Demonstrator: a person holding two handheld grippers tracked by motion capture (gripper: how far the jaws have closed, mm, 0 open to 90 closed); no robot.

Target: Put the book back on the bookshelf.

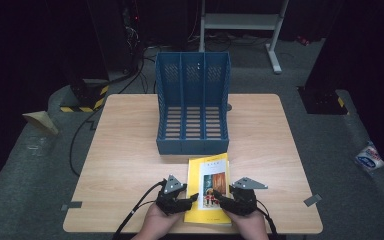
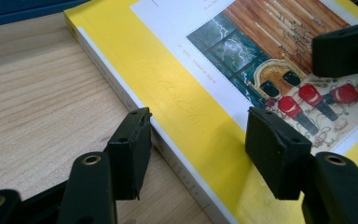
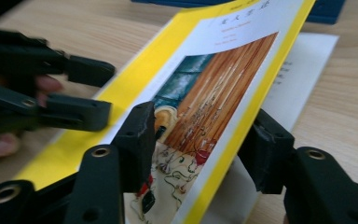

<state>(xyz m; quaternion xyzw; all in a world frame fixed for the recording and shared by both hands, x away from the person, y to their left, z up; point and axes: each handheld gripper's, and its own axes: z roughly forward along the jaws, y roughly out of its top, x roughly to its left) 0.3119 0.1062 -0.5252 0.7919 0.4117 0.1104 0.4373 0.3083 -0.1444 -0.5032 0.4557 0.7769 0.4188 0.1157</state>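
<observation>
Two claws are working on one yellow book (image 1: pixel 209 190), which is lying flat on the wooden table (image 1: pixel 130 150) near the person's edge, just in front of the blue file rack (image 1: pixel 192 107). The left claw (image 1: pixel 182 200) is standing about half open over the spine side of the book: one jaw is beside the spine on the table, the other is hovering over the cover, and neither pad is pressing. The right claw (image 1: pixel 222 199) is also about half open, and it is straddling the front cover (image 3: pixel 223 93), which is standing lifted off the white pages (image 3: pixel 303 70) along the free edge; whether its pads are really pinching the cover I cannot tell. I am judging the book as a thin paperback, light, but soft and bending easily. The glossy cover looks slippery, so a pad can be sliding on it. Taking only the cover is risky, because it is opening and the page block is hanging down or the cover is creasing. The better place is the spine side or the whole thickness, with both claws closing on cover and pages together.
</observation>
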